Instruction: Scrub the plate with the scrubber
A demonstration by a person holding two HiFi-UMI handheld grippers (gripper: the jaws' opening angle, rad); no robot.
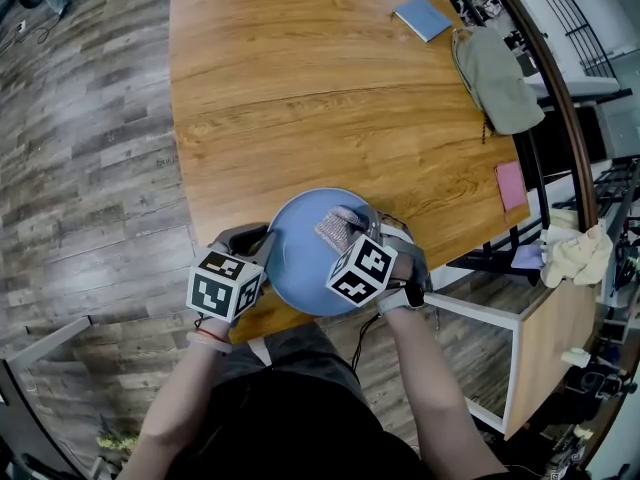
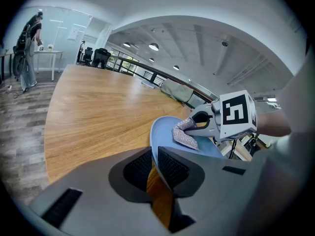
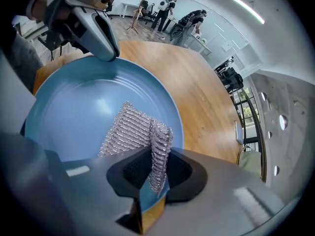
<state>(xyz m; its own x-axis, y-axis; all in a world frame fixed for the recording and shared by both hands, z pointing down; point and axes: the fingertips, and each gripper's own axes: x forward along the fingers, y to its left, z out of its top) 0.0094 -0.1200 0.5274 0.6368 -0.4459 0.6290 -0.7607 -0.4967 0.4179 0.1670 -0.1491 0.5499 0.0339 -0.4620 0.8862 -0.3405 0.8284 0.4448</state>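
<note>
A round blue plate (image 1: 300,263) lies at the near edge of the wooden table (image 1: 300,88), partly over the edge. My left gripper (image 1: 262,245) is shut on its left rim; in the left gripper view the rim (image 2: 158,136) runs between the two pads. My right gripper (image 1: 352,230) is shut on a silvery mesh scrubber (image 1: 336,228) and presses it flat onto the plate's inner face. In the right gripper view the scrubber (image 3: 134,128) is folded, one flap pinched in my right gripper (image 3: 155,173), the other spread on the plate (image 3: 78,107).
A blue notebook (image 1: 423,18) and a grey-green bag (image 1: 497,78) lie at the table's far right, a pink pad (image 1: 511,185) at its right edge. A cream cloth (image 1: 578,253) hangs beyond a railing. People stand far off by a desk (image 3: 170,6).
</note>
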